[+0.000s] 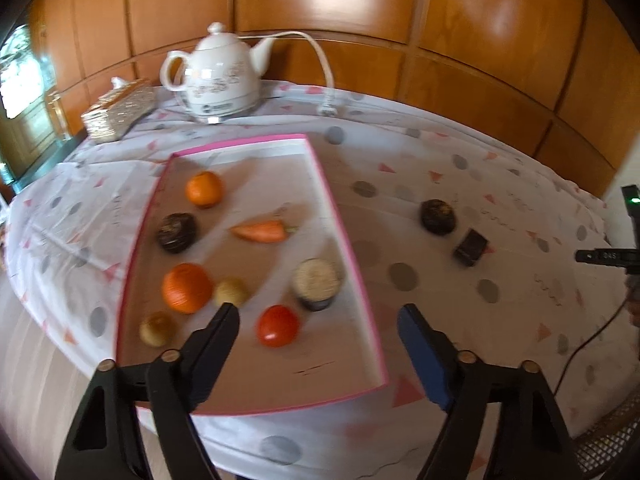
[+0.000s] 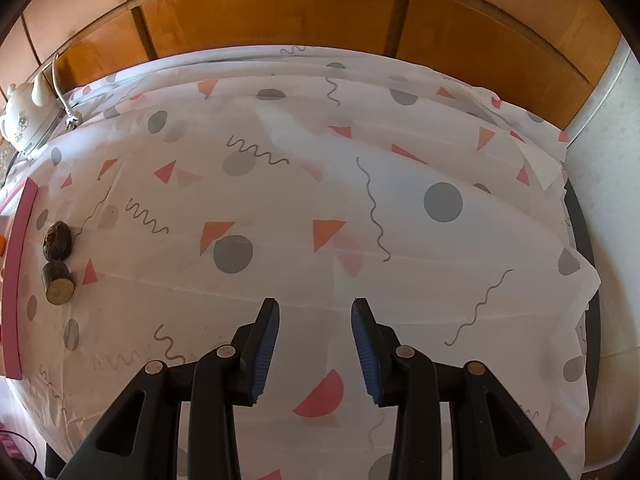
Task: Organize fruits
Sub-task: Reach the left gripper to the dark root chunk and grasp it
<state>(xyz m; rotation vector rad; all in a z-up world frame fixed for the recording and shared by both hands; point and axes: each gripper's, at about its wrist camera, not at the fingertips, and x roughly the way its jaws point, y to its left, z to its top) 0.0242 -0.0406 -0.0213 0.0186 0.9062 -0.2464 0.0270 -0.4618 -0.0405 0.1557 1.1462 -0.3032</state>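
A pink-rimmed tray lies on the patterned tablecloth. In it are two oranges, a dark round fruit, a carrot, a red tomato, two small yellowish fruits and a round cut piece. Outside the tray, on the cloth to its right, lie a dark round fruit and a dark cut piece. My left gripper is open and empty above the tray's near end. My right gripper is open and empty over bare cloth.
A white electric kettle with its cord and plug stands at the back, also seen in the right wrist view. A woven tissue box sits left of it. A wooden panelled wall runs behind the table. A black cable hangs at the right.
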